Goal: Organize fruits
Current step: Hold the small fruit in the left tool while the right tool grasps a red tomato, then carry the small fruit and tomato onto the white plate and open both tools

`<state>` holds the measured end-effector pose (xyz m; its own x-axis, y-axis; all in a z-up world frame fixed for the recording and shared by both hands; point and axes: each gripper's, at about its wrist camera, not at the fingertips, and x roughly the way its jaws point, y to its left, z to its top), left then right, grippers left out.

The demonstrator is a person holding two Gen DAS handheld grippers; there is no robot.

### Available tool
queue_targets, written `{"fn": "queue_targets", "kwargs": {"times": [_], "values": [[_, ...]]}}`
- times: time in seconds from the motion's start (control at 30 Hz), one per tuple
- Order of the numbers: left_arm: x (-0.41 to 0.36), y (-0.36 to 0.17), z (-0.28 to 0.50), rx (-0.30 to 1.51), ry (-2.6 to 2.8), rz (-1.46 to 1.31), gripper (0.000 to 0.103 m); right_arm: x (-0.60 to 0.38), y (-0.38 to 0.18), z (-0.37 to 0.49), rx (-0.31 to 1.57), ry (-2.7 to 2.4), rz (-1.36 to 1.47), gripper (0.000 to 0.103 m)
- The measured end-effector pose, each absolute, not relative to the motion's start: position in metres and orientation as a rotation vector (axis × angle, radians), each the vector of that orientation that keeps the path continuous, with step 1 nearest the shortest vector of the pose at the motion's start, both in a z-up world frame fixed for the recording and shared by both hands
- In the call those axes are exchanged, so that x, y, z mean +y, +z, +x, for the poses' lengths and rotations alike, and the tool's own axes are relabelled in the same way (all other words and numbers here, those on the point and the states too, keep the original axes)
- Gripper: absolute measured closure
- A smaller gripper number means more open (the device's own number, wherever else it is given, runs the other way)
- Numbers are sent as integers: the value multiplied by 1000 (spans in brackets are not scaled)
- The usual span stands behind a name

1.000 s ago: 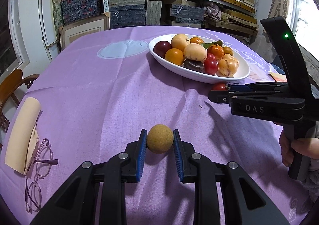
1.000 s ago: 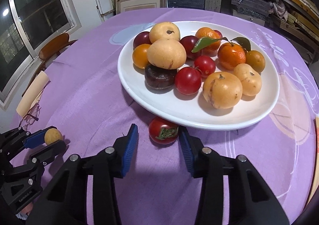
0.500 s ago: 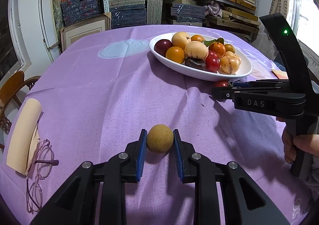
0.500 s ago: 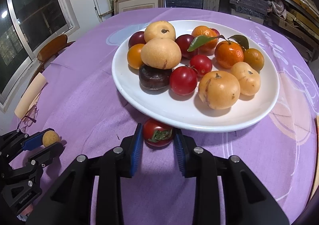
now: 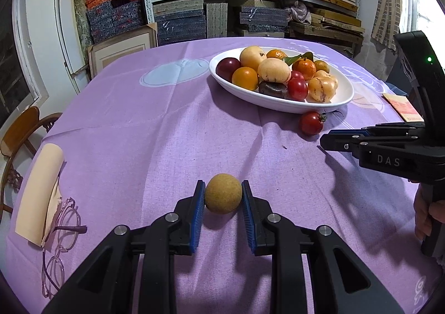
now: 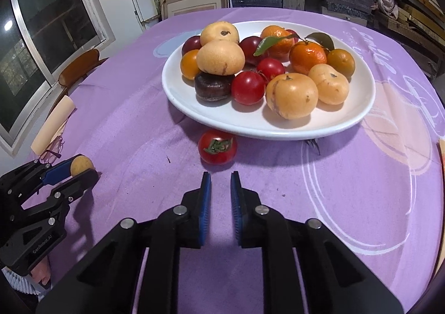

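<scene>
My left gripper point(image 5: 223, 197) is shut on a small round tan fruit point(image 5: 223, 193) and holds it just above the purple tablecloth; it also shows in the right wrist view point(image 6: 80, 165). My right gripper point(image 6: 220, 188) has its jaws nearly together and empty, a short way behind a red tomato point(image 6: 217, 147) that lies on the cloth beside the white plate point(image 6: 358, 116). The plate holds several fruits. In the left wrist view the tomato point(image 5: 311, 123) lies ahead of the right gripper point(image 5: 324, 141).
Glasses point(image 5: 59, 247) and a beige case point(image 5: 39, 191) lie at the table's left edge. A wooden chair point(image 5: 19, 130) stands beyond it. A card point(image 5: 403, 106) lies at the right. Shelves with boxes fill the back wall.
My right gripper closed around the tomato, then pulled back with its jaws narrow and empty; the tomato stays on the cloth. The left gripper still holds the tan fruit.
</scene>
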<state>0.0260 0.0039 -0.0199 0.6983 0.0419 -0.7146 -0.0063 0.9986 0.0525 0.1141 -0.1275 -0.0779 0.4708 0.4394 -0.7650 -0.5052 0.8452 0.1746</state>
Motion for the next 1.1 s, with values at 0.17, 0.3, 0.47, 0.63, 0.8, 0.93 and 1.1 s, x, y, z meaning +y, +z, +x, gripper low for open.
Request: {"fn": "queue_targets", "kwargs": {"times": [0.17, 0.3, 0.47, 0.63, 0.8, 0.93, 1.1], "values": [[5, -20, 26, 803, 32, 41, 77, -121, -79, 115, 903, 590, -91, 86], [5, -20, 26, 806, 28, 40, 77, -120, -78, 120, 905, 591, -72, 83], [5, -21, 27, 807, 27, 39, 77, -127, -75, 123, 889, 549, -22, 52], [4, -22, 27, 810, 24, 41, 77, -120, -72, 131, 887, 550, -22, 52], [5, -22, 28, 812, 25, 40, 77, -108, -76, 135, 880, 542, -82, 74], [5, -22, 28, 812, 25, 40, 77, -110, -76, 133, 883, 560, -69, 74], [5, -22, 28, 813, 26, 41, 77, -112, -76, 118, 879, 589, -90, 74]]}}
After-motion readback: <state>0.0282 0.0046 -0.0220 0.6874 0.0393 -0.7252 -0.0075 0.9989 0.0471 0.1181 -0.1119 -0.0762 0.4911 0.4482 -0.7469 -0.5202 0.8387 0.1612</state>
